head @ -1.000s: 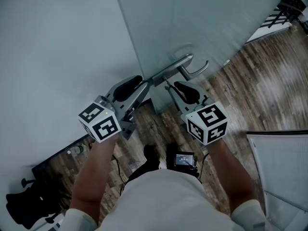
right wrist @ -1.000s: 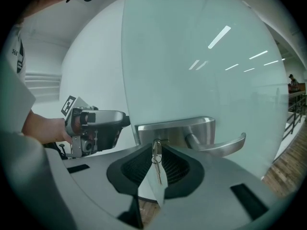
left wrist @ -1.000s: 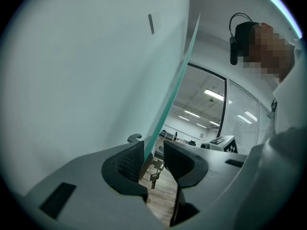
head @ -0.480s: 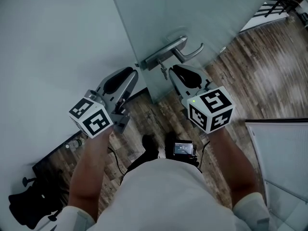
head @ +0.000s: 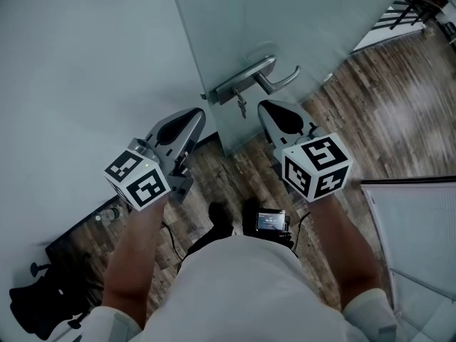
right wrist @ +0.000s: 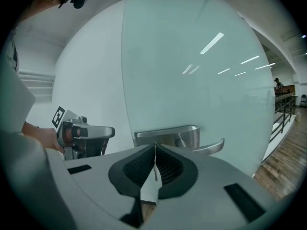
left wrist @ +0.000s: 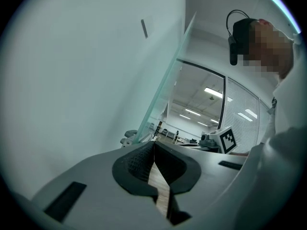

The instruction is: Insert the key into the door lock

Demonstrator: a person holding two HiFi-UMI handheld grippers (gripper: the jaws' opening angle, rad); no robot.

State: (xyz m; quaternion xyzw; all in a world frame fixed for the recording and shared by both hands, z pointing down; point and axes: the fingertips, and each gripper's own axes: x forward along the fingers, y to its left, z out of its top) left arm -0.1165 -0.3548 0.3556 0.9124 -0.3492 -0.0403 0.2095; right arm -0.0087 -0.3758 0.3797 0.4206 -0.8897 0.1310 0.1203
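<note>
The head view looks steeply down from above the person onto the left claw and right claw, which face the door handle beyond them. Each gripper view sits close behind its own jaws, looking along them. The right gripper view shares the nearby handle and shows the left claw at its left. The left gripper view shows the right claw at its right.
</note>
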